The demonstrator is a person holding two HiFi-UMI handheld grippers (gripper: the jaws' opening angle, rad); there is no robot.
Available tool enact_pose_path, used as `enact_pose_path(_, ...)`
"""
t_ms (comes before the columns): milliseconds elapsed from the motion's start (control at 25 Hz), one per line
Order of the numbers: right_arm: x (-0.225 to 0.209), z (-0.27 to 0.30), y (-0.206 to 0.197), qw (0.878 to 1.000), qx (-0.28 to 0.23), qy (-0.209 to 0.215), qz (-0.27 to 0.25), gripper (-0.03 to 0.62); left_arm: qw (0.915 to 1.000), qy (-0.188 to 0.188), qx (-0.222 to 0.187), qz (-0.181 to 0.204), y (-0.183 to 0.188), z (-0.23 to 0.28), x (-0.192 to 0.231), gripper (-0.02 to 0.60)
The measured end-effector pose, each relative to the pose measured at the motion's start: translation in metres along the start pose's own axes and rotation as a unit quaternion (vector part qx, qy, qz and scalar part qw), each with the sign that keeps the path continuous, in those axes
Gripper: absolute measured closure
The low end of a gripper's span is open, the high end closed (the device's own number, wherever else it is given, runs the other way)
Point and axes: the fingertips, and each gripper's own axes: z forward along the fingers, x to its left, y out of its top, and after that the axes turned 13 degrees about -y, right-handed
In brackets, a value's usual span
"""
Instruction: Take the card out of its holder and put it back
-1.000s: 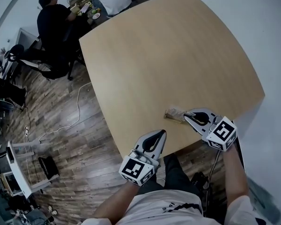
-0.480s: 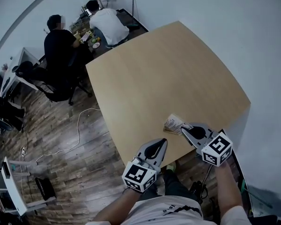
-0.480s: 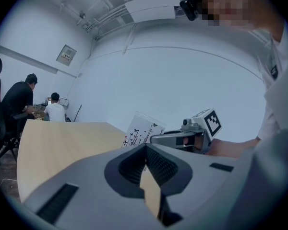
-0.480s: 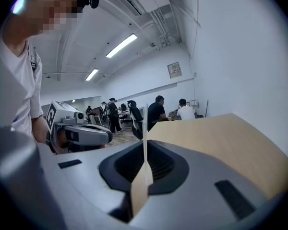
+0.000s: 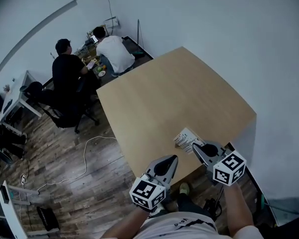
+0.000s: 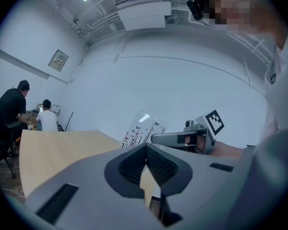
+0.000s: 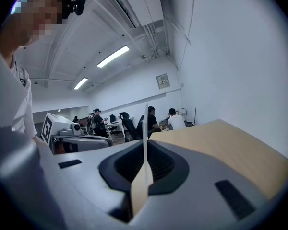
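Observation:
A clear card holder (image 5: 187, 139) with a white printed card in it hangs just above the near edge of the wooden table (image 5: 169, 98). My right gripper (image 5: 195, 148) is shut on its near edge. In the right gripper view the holder (image 7: 145, 128) stands edge-on between the shut jaws (image 7: 145, 146). The left gripper view shows the holder (image 6: 143, 127) tilted, with the right gripper (image 6: 154, 139) behind it. My left gripper (image 5: 175, 158) hovers to the left of the holder, shut and holding nothing (image 6: 147, 145).
Two people (image 5: 89, 59) sit at a desk beyond the table's far left corner. A white wall (image 5: 229, 39) runs close along the table's right side. A cable (image 5: 84, 158) lies on the wood floor at the left.
Both grippers have risen from the table near its front edge. The right one has lifted the card holder off the tabletop. The head view has tipped up and shows more of the room.

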Motion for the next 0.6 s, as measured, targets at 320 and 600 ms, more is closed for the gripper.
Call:
enact_pose_path(320,0.054,-0.036,0.025,1.0,-0.024,-0.016,-0.007,0.569,0.9992,-0.032,-0.019,0.014,0.035,-0.046,-0.037,0.569)
enact_pose_path(600,0.078,-0.052,0.041,0.999,-0.033,-0.016,-0.016,0.569,0.9985,-0.037,-0.025,0.031,0.056,-0.06,-0.055,0.569)
